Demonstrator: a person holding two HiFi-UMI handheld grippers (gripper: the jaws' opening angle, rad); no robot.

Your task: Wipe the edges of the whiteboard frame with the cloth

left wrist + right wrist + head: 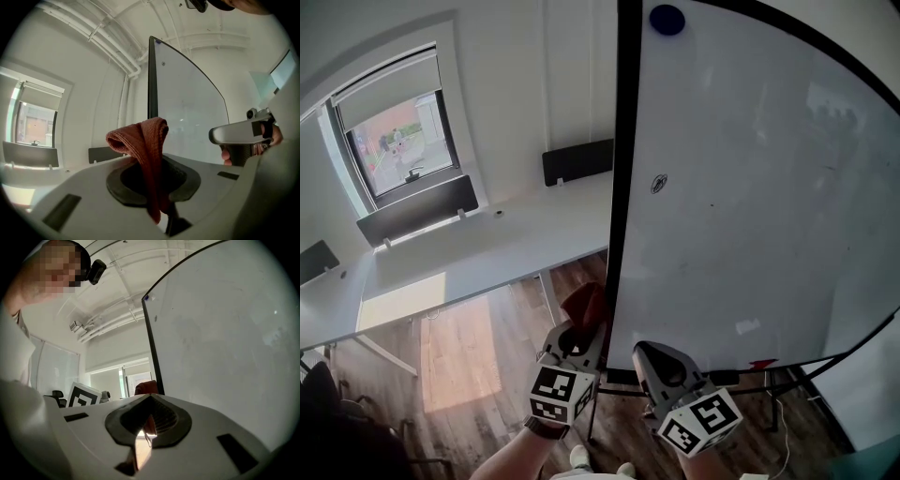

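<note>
The whiteboard (750, 187) stands at the right of the head view, its black frame's left edge (617, 187) running top to bottom. My left gripper (581, 333) sits low beside that edge, shut on a red cloth (587, 306) that pokes up next to the frame. In the left gripper view the cloth (146, 140) folds over the jaws, in front of the frame edge (152, 79). My right gripper (652, 354) is just right of it, below the board's bottom edge, shut and holding nothing. The right gripper view shows the cloth (146, 387) beside the frame (152, 348).
A blue magnet (667, 19) sticks near the board's top. A long white desk (487, 262) with black panels (578, 161) runs along the wall under a window (398, 141). The board's stand legs (778, 380) and wood floor (459, 356) lie below.
</note>
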